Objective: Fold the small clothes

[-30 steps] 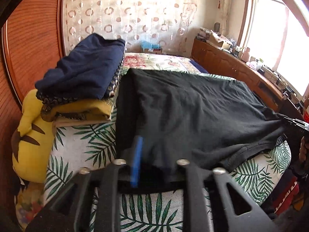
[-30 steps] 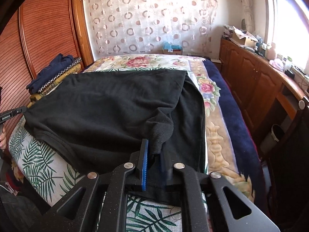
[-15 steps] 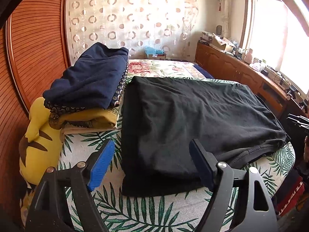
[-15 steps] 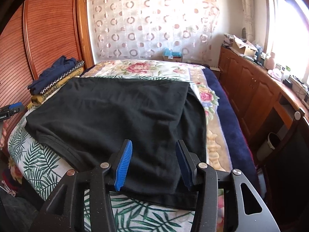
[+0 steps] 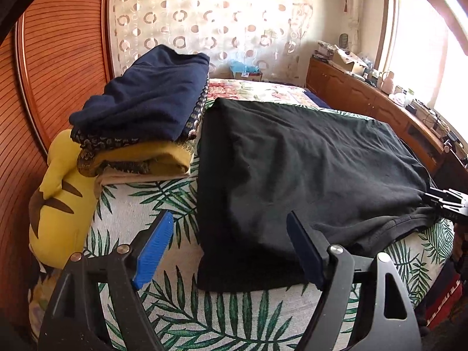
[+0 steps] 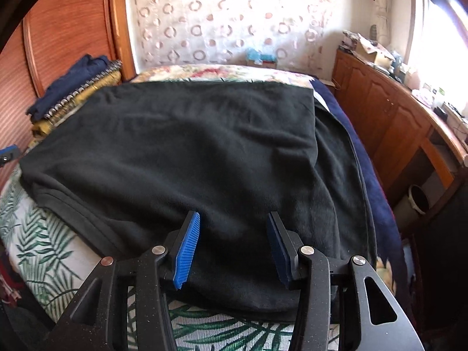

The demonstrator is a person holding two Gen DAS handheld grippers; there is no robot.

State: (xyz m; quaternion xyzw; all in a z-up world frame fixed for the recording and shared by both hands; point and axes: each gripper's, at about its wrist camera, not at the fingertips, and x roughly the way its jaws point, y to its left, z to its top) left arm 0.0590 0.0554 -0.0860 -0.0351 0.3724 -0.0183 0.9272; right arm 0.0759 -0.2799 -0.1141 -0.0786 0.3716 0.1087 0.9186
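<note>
A black garment [image 5: 298,163] [image 6: 187,152] lies spread flat on the bed, one side folded over onto itself. My left gripper [image 5: 229,225] stands open above the garment's near left corner, nothing between its blue pads. My right gripper [image 6: 232,222] is open over the garment's near edge, pads apart from the cloth. The right gripper's tip [image 5: 444,201] also shows at the garment's far right edge in the left wrist view.
A stack of folded clothes [image 5: 146,122] [image 6: 73,93], dark blue on top, sits at the bed's left beside a yellow plush [image 5: 58,204]. A wooden wardrobe [image 5: 52,58] is on the left; a wooden cabinet [image 6: 395,122] with a bin [image 6: 415,204] lines the right.
Both grippers let go of the black garment and opened; the garment dropped flat. The right gripper then moved forward and down over the cloth.
</note>
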